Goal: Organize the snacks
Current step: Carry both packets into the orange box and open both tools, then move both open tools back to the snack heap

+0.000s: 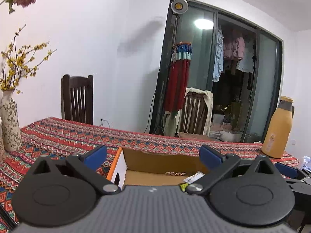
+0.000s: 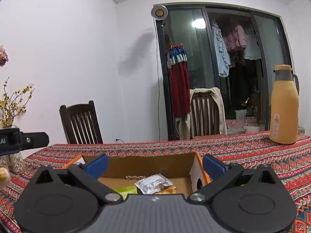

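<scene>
An open cardboard box [image 2: 147, 164] with orange edges sits on the patterned tablecloth, and its back wall [image 1: 165, 159] also shows in the left wrist view. Inside it lie a silver-white snack packet [image 2: 153, 183], a green packet [image 2: 125, 190] and a golden wrapper [image 2: 168, 189]. A corner of a white packet [image 1: 193, 177] shows in the left wrist view. My right gripper [image 2: 154, 166] stands wide open over the box, its blue pads apart and empty. My left gripper [image 1: 153, 155] is likewise wide open over the box's left part, holding nothing.
A yellow thermos jug [image 2: 284, 106] stands at the table's far right. A floral vase [image 1: 9, 122] with yellow blossom twigs stands at the far left. Two wooden chairs [image 2: 81, 122] are behind the table. Part of the other gripper's body [image 2: 23, 139] shows at left.
</scene>
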`<move>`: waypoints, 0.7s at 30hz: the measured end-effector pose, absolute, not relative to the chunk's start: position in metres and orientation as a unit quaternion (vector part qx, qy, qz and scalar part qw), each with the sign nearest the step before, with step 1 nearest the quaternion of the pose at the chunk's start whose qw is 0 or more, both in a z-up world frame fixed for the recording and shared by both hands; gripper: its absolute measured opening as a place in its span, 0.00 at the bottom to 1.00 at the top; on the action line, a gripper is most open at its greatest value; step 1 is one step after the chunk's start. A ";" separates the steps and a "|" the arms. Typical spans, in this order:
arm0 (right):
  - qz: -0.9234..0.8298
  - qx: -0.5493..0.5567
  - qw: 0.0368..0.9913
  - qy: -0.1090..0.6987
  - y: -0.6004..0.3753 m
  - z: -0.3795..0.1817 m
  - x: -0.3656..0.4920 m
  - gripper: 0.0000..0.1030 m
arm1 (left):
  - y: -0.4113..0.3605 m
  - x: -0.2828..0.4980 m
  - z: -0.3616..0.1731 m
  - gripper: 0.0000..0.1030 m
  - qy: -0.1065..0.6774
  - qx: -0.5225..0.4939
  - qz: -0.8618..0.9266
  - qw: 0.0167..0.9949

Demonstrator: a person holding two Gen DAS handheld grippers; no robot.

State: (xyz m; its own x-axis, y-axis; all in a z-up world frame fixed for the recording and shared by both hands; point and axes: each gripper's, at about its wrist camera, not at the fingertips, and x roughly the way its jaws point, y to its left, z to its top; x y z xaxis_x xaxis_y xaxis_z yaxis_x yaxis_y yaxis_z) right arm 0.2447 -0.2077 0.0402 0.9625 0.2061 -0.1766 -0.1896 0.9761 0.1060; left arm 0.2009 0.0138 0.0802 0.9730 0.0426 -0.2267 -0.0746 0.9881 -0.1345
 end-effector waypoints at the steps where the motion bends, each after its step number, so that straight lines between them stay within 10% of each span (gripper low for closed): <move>1: 0.100 0.043 0.990 0.088 -0.209 0.043 0.240 1.00 | 0.014 0.198 0.083 1.00 0.108 -0.070 0.027 0.991; 21: 0.100 0.033 0.990 0.092 -0.241 0.035 0.137 1.00 | 0.030 0.125 0.064 1.00 0.133 -0.055 0.011 0.989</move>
